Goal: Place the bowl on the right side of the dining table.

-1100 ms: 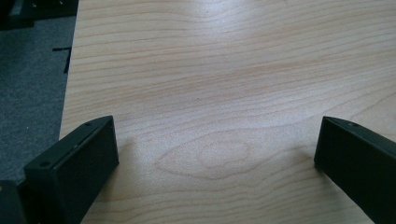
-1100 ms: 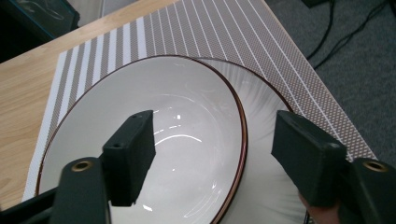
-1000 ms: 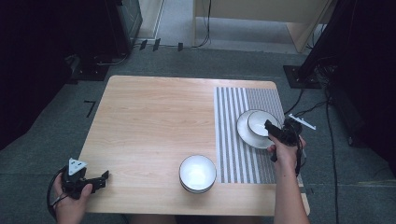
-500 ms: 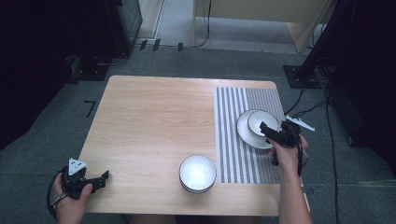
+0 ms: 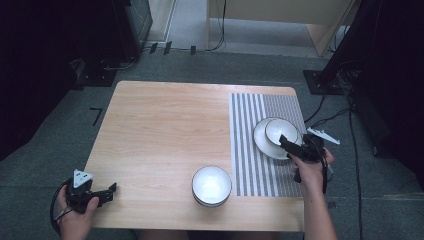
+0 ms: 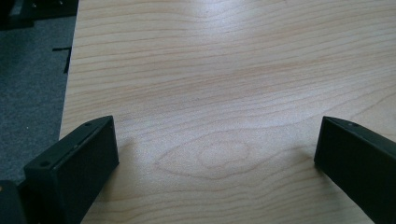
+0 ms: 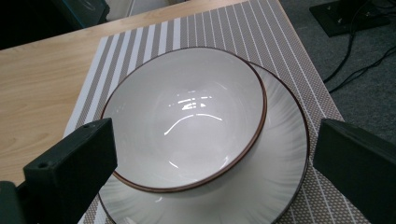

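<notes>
A small white bowl with a brown rim (image 5: 281,130) (image 7: 187,116) sits tilted on a white plate (image 5: 263,138) (image 7: 275,177) on the striped placemat (image 5: 260,165) (image 7: 261,32). My right gripper (image 5: 286,142) (image 7: 212,163) is open just in front of the bowl, its jaws spread to either side of the bowl's near rim without touching it. A second white bowl (image 5: 211,185) stands on the bare wood near the front edge. My left gripper (image 5: 111,191) (image 6: 217,154) is open over the table's front left corner, with only wood between its jaws.
The wooden table (image 5: 165,130) stands on grey carpet. Black cables (image 5: 357,145) run along the floor to the right. Dark equipment stands (image 5: 125,30) sit beyond the far left corner.
The right gripper has moved a little left and forward, closer to the bowl on the plate. The left gripper has stayed where it was.
</notes>
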A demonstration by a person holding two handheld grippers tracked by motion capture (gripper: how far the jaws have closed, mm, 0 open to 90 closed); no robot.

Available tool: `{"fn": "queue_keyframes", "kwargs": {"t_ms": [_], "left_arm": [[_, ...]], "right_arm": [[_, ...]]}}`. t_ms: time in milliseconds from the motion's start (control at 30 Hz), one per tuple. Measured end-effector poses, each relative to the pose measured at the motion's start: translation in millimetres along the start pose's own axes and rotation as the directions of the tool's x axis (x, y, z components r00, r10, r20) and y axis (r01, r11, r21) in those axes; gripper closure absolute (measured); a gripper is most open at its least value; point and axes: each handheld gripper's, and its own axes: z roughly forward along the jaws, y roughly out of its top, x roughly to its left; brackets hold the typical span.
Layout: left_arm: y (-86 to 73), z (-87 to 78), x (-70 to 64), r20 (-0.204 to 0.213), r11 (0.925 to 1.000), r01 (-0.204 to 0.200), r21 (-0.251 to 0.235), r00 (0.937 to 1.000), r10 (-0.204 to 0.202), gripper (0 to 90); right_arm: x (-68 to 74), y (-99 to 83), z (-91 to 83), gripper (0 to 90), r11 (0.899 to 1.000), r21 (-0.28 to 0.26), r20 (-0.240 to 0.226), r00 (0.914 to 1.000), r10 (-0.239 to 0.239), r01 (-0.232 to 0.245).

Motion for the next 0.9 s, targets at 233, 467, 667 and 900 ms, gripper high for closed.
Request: {"fn": "queue_keyframes", "kwargs": {"t_ms": [233, 467, 667, 900], "left_arm": [[0.0, 0.0, 0.0, 0.000, 1.0000, 0.000, 0.000, 1.0000, 0.000, 0.0], [0.0, 0.0, 0.0, 0.000, 1.0000, -0.001, 0.001, 1.0000, 0.001, 0.0], [0.0, 0.0, 0.0, 0.000, 1.0000, -0.001, 0.001, 1.0000, 0.001, 0.0], [0.0, 0.0, 0.0, 0.000, 1.0000, 0.000, 0.000, 1.0000, 0.000, 0.0]], "right_arm": [[-5.2, -7.0, -6.5, 0.0, 1.000, 0.001, 0.000, 1.0000, -0.007, 0.007], [-7.7, -13.2, -14.8, 0.0, 1.000, 0.008, 0.002, 0.9996, -0.029, 0.029], [-10.8, -17.6, -19.1, 0.0, 0.999, 0.005, -0.001, 0.9993, -0.036, 0.036], [-10.5, -22.0, -22.7, 0.0, 0.999, 0.005, -0.015, 0.9990, -0.042, 0.042]]}}
